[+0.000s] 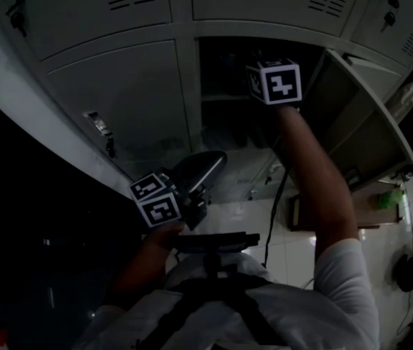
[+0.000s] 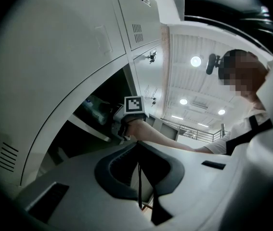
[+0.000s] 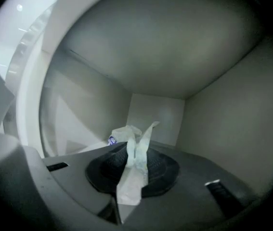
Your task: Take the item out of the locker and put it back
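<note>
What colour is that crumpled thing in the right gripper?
The crumpled wrapper is white, small blue mark; best in right gripper view.

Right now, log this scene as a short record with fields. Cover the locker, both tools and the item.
locker: compartment open, door swung wide
right tool: reaching inside the compartment, shut on the item
item: white crumpled wrapper, pinched between the jaws, ends sticking up
left tool: outside the locker, jaws together, nothing between them
</note>
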A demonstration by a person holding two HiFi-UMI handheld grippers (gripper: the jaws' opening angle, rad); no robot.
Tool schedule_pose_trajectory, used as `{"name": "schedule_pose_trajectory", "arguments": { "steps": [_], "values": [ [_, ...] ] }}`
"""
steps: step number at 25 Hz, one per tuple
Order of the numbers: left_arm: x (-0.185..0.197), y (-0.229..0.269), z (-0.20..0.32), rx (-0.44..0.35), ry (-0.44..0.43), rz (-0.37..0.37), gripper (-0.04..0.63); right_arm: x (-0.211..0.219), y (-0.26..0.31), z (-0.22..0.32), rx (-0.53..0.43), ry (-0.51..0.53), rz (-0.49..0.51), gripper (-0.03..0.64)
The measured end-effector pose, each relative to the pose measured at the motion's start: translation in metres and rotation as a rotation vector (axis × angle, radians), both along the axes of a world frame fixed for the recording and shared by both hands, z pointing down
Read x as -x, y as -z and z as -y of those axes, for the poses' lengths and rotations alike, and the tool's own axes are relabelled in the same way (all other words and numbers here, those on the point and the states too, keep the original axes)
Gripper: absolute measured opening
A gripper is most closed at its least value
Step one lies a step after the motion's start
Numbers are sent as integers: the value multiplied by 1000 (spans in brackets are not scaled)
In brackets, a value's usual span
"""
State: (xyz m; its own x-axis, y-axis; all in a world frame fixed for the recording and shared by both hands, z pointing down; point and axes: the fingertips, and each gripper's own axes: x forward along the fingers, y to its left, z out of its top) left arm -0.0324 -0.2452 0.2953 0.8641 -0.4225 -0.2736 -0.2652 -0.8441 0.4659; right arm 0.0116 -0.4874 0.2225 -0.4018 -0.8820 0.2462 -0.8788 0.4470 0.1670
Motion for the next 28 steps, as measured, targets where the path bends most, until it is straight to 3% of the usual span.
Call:
{"name": "schedule_pose_trajectory", "arguments": {
  "steps": [15,28],
  "values": [
    [5,5,-12,-8,-1,6,-6,-15,4,-67,-80,0,26,41],
    [8,-19,-29,55,-6,10,-6,-30,-31,-149,-45,20,93,41]
  ]
}}
